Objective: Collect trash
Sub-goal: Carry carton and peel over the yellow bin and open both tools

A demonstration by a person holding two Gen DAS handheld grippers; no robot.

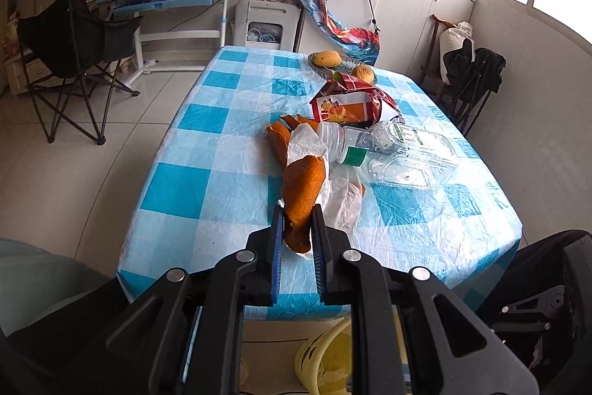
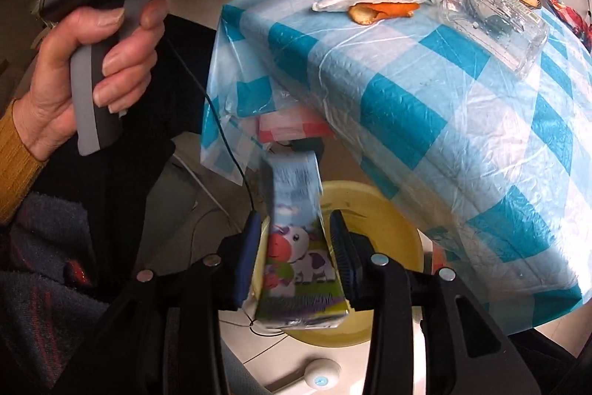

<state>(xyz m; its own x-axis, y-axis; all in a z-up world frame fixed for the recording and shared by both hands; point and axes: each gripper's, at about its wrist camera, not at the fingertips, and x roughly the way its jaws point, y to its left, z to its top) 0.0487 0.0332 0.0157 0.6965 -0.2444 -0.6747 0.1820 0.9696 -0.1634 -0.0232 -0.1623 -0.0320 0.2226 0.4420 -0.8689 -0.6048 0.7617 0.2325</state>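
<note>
Right gripper (image 2: 294, 256): fingers spread around milk carton (image 2: 296, 247), pads just clear; carton above yellow bin (image 2: 388, 232). 
Left gripper (image 1: 298, 236): fingers pinching orange peel (image 1: 303, 195), above counter (image 1: 222, 150) edge. 
Remaining on counter: bottle (image 1: 392, 150), tissue (image 1: 307, 143), snack wrapper (image 1: 347, 102). 
Advice: let carton drop centred over bin; bring peel across next.

A: The checked table (image 1: 192, 150) lies bare along its left side; a gripper could pass there.

B: Its right side is crowded: plastic bottle (image 1: 399, 150), crumpled tissue (image 1: 307, 143), snack bag (image 1: 347, 106), fruit plate (image 1: 325, 69).

A: Below the edge, the yellow bin (image 2: 392, 239) stands open, the milk carton (image 2: 296, 247) above it.
</note>
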